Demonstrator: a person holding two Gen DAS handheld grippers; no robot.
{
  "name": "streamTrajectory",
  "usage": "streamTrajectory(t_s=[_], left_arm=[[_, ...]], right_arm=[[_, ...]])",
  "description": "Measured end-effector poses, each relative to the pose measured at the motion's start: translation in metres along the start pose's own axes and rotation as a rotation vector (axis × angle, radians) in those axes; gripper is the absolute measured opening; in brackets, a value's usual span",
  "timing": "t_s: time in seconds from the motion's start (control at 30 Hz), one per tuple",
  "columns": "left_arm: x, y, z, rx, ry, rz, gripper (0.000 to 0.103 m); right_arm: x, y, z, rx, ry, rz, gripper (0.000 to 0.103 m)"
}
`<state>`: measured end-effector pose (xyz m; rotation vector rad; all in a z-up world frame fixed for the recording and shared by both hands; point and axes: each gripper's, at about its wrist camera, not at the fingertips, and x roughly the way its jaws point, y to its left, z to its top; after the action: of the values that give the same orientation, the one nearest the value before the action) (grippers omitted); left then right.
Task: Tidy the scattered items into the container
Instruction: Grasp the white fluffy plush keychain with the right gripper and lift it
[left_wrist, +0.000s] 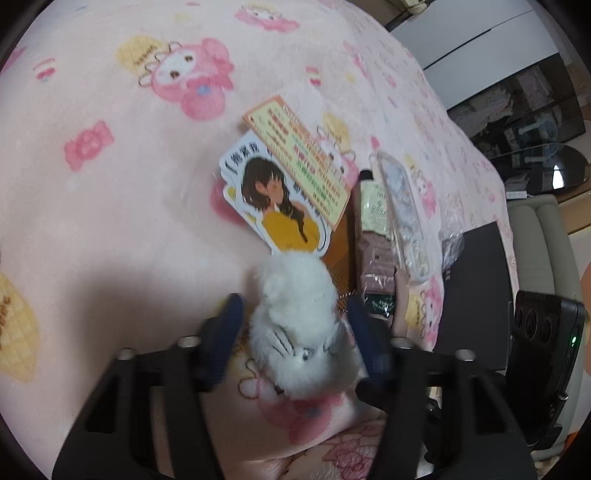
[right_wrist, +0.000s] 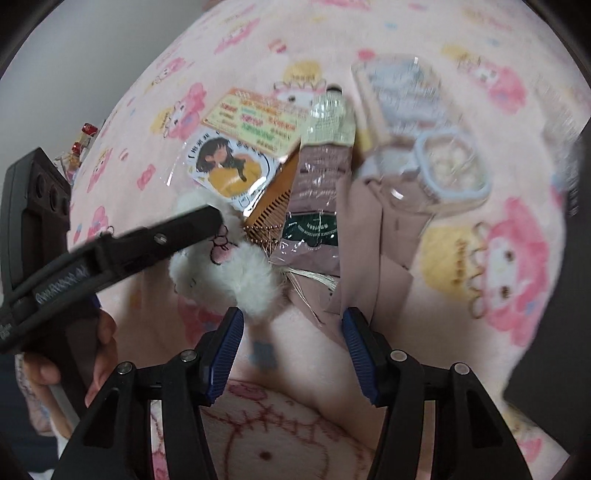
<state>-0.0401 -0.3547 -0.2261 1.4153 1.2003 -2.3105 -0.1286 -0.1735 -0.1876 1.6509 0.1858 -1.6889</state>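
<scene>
A white fluffy plush toy (left_wrist: 299, 325) lies on the pink cartoon blanket (left_wrist: 129, 206), between the open fingers of my left gripper (left_wrist: 295, 317); the blue pads stand on either side, apart from it. The plush also shows in the right wrist view (right_wrist: 236, 269), with the left gripper (right_wrist: 207, 221) over it. My right gripper (right_wrist: 291, 325) is open and empty, just below the plush. Beyond lie a girl sticker card (left_wrist: 277, 203), an orange printed card (left_wrist: 299, 158), a wooden comb (right_wrist: 269, 206), a tube in pink packaging (right_wrist: 321, 184) and a clear plastic container (right_wrist: 424, 147).
A black box (left_wrist: 476, 295) sits at the blanket's right edge. Past it stand a black device (left_wrist: 546, 350), a beige sofa (left_wrist: 539, 240) and a glass table (left_wrist: 546, 166). The blanket's left side is bare fabric.
</scene>
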Motion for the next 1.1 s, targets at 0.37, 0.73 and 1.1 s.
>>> streamTrajectory(t_s=[0.37,0.73,1.1], left_arm=[[-0.025,-0.007,-0.012,-0.047,0.039,-0.071,0.063],[-0.006,0.002,-0.008,-0.051,0.04,-0.068,0.036],[-0.069,-0.069,-0.037,0.058,-0.052,-0.182,0.032]], right_arm=[[-0.018,-0.002,-0.008,0.092,-0.08,0.04,0.044],[0.02,-0.002,0.027,0.079,0.001,0.124,0.042],[-0.059,0.01,-0.015,0.072,-0.2,0.073,0.031]])
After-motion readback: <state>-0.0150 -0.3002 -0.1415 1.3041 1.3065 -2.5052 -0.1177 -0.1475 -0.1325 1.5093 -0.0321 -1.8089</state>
